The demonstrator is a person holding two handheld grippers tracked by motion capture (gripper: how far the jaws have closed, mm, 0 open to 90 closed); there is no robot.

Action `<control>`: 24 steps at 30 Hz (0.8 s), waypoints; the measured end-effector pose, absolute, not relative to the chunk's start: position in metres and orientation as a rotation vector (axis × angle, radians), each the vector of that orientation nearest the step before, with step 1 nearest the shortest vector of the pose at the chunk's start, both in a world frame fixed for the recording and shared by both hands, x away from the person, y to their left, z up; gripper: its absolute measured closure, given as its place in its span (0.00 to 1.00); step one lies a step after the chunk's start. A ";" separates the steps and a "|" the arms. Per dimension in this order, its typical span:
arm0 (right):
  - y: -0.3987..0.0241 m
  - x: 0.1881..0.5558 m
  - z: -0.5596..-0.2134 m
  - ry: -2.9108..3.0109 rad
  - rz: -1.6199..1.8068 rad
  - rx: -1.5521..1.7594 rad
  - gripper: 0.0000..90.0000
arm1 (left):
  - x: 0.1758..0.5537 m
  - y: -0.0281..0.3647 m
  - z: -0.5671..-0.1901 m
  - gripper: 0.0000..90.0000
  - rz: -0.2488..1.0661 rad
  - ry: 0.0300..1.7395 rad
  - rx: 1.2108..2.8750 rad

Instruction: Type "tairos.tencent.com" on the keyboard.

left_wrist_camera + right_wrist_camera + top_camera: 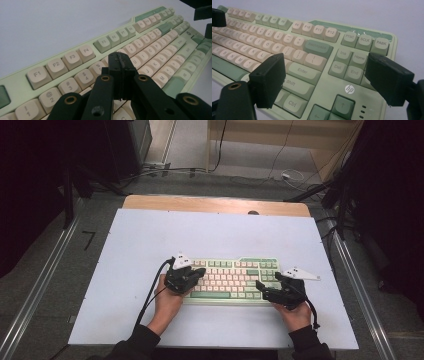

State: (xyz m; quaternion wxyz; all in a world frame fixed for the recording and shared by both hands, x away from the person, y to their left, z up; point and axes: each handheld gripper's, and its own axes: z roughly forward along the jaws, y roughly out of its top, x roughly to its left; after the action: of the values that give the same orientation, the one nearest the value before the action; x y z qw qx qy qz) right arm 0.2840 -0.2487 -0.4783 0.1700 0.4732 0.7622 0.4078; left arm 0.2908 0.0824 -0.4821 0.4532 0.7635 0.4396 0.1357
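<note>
Keyboard is lying at the table's near centre, toward six o'clock. Left gripper is hovering pinched closed over the number row, likely as one key-pressing tip, while right gripper is waiting spread wide at three o'clock.

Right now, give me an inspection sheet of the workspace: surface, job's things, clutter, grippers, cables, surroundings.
Surface: pale sheet covering a wooden table.
Job's things: green and cream keyboard, flat near the front edge.
Clutter: nothing seen.
Grippers: left gripper shut on nothing, jaws pressed together above the number row; right gripper open, jaws standing wide over the Enter and navigation keys.
Cables: black cable trailing from the left gripper; loose floor cables behind the table.
Surroundings: metal rails on both sides, dark equipment at the far corners.
</note>
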 end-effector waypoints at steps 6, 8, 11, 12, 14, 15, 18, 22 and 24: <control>-0.248 0.284 -0.478 2.170 1.158 1.342 0.17 | 0.295 0.073 -0.486 1.00 0.345 1.103 1.931; -0.248 0.284 -0.479 2.171 1.158 1.342 0.17 | 0.296 0.073 -0.487 1.00 0.339 1.114 1.935; -0.248 0.284 -0.479 2.172 1.157 1.340 0.17 | 0.298 0.072 -0.488 1.00 0.331 1.126 1.944; -0.248 0.284 -0.479 2.173 1.157 1.342 0.17 | 0.299 0.072 -0.488 1.00 0.332 1.129 1.948; -0.247 0.284 -0.479 2.175 1.157 1.340 0.17 | 0.300 0.071 -0.489 1.00 0.322 1.130 1.951; -0.247 0.284 -0.479 2.175 1.156 1.340 0.17 | 0.300 0.071 -0.489 1.00 0.321 1.132 1.958; -0.247 0.284 -0.479 2.176 1.156 1.339 0.17 | 0.301 0.069 -0.490 1.00 0.312 1.132 1.976; -0.247 0.283 -0.479 2.174 1.157 1.339 0.17 | 0.298 0.071 -0.486 0.89 0.314 1.116 1.944; -0.248 0.283 -0.478 2.172 1.155 1.341 0.17 | 0.295 0.073 -0.481 0.66 0.337 1.101 1.922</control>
State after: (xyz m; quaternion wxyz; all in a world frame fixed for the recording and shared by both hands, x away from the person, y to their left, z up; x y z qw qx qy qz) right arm 0.2832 -0.2481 -0.4785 0.1691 0.4716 0.7642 0.4062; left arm 0.2948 0.0731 -0.4809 0.4356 0.7722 0.4423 0.1355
